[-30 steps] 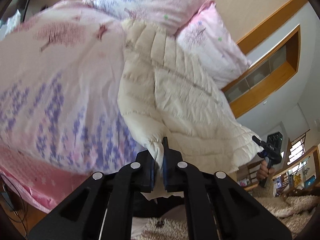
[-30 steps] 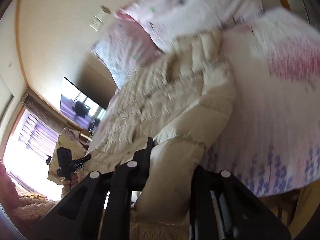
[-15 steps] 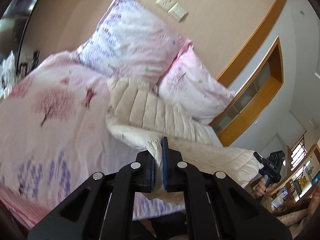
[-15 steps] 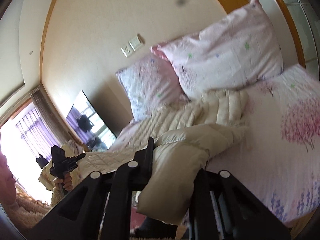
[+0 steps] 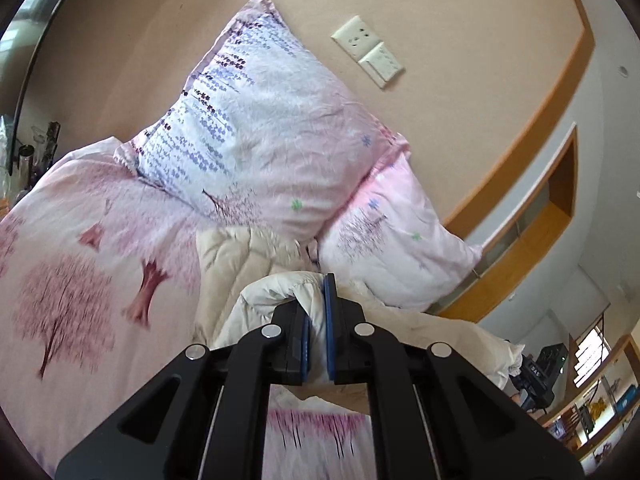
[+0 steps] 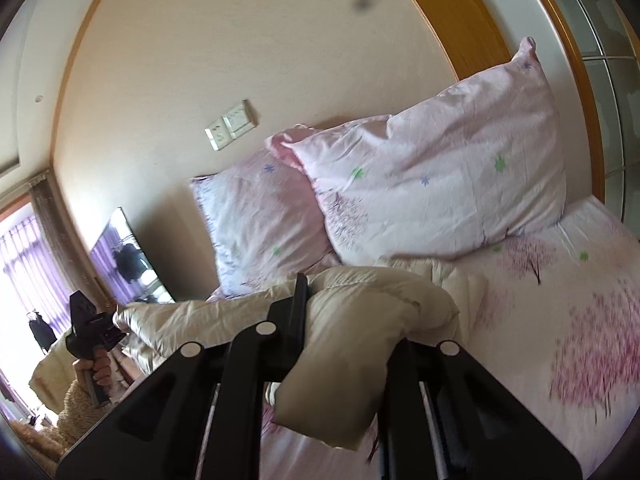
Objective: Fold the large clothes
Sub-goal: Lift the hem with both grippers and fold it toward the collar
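Cream puffer jacket on the pink duvet, collar end toward the pillows — near edge lifted, strung crosswise between both claws. Left gripper pinched on one corner, right gripper clamped on the other — fold line lying ahead, toward the pillows.

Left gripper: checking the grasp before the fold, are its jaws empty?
No, the left gripper is clamped on a fold of the cream puffer jacket between its blue pads.

We see each gripper as black angular linkage arms with round silver screws; the left gripper has blue pads. Our left hand wears a fuzzy cream sleeve.
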Motion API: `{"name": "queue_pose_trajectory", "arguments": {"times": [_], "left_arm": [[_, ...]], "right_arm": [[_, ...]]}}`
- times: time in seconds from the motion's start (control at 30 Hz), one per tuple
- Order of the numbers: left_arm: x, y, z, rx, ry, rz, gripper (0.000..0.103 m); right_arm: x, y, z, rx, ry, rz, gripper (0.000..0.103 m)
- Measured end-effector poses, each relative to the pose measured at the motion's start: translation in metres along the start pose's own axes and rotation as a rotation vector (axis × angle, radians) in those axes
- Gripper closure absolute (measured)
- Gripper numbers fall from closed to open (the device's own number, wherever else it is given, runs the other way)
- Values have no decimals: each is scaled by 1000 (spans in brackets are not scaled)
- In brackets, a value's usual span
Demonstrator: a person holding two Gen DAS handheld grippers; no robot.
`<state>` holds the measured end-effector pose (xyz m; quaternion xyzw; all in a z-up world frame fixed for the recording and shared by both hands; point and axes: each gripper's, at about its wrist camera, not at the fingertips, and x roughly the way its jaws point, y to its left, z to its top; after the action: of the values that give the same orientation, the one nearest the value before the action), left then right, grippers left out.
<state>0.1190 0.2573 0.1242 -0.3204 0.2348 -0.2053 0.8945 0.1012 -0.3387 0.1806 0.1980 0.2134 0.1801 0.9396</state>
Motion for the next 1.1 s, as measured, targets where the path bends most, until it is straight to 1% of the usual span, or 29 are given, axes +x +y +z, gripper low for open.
{"name": "queue_pose_trajectory", "arguments": {"times": [0.1, 0.2, 0.27, 0.4, 0.5, 0.67, 0.73, 0.77, 0.8, 0.83, 0.87, 0.9, 0.93, 0.97, 1.0, 1.03, 1.07, 1.1], "left_arm": [[32, 7, 20, -9, 6, 31, 98], [76, 22, 34, -35, 40, 71, 98], [102, 33, 38, -59, 68, 92, 98], [143, 56, 38, -111, 122, 124, 98], [163, 72, 36, -165, 151, 127, 98], [184, 92, 36, -249, 172, 138, 98], [192, 96, 37, -268, 180, 135, 98], [196, 98, 38, -284, 184, 131, 98], [198, 100, 38, -297, 186, 126, 98], [201, 102, 39, -312, 188, 123, 97], [203, 103, 40, -321, 188, 124, 96], [205, 104, 42, -329, 188, 126, 95], [206, 104, 43, -330, 188, 128, 92], [207, 105, 44, -330, 189, 133, 89], [208, 104, 45, -332, 191, 133, 87], [207, 104, 46, -337, 190, 128, 82], [205, 103, 48, -337, 186, 122, 75], [202, 103, 50, -333, 179, 118, 70]], "right_arm": [[36, -13, 15, 20, 6, -53, 90], [74, -34, 20, 73, 36, -104, 90], [105, -52, 17, 103, 69, -151, 90], [153, -90, 7, 231, 151, -206, 90], [176, -110, -1, 302, 194, -232, 90], [203, -144, -11, 479, 240, -227, 87], [212, -151, -13, 533, 256, -227, 83], [217, -156, -14, 557, 262, -229, 78], [221, -159, -14, 581, 264, -229, 68], [224, -162, -14, 595, 261, -226, 63], [228, -165, -13, 615, 252, -220, 52], [230, -167, -11, 627, 238, -216, 47], [231, -169, -9, 630, 228, -216, 44], [232, -170, -6, 628, 215, -216, 38], [233, -171, -2, 622, 200, -223, 36], [231, -171, 1, 611, 185, -234, 36], [229, -172, 5, 599, 175, -245, 36], [225, -173, 8, 582, 164, -262, 36]]}}
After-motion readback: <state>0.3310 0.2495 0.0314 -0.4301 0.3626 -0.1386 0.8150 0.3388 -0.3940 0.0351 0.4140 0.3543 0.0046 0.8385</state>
